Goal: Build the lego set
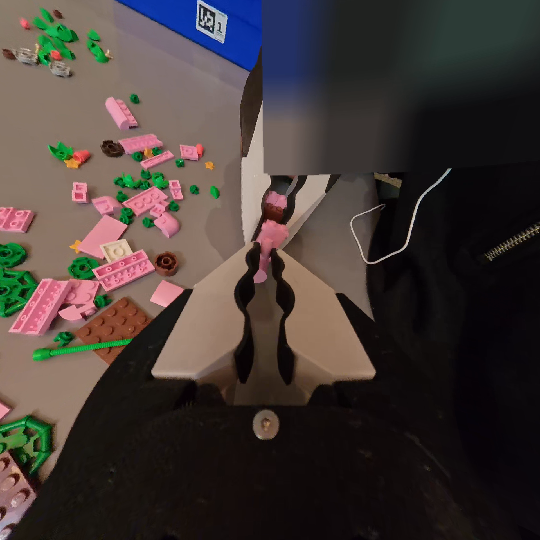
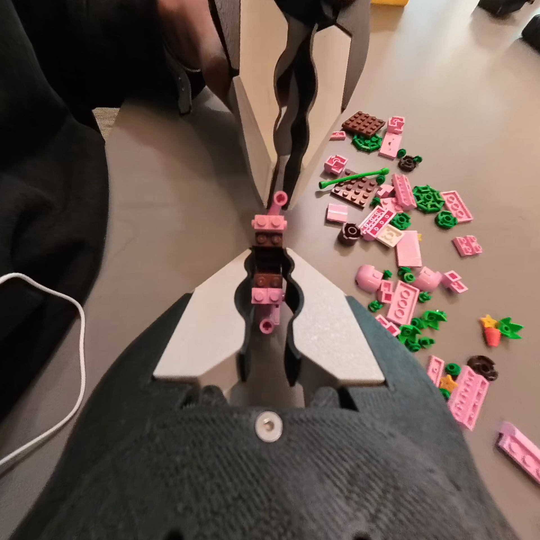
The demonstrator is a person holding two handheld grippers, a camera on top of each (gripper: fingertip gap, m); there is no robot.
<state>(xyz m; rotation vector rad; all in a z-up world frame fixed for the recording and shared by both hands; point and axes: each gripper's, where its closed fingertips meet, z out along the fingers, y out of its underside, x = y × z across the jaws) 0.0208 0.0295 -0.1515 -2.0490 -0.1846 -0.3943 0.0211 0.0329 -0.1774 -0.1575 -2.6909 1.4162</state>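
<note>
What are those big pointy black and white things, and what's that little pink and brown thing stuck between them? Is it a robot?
Not a robot. A person holds one pair of tongs in each hand, and each pair has a camera looking along its two fingers. That gives two pictures of the same moment.

In the left wrist picture, the left tongs pinch a pink stick-like piece. In the right wrist picture, the right tongs squeeze a small pink and brown Lego build. The two tongs meet tip to tip, so the stick piece is at the end of that build.

Loose Lego lies on the grey table: pink bricks, green leaves, a brown plate and a green rod. A white cable trails nearby.
</note>
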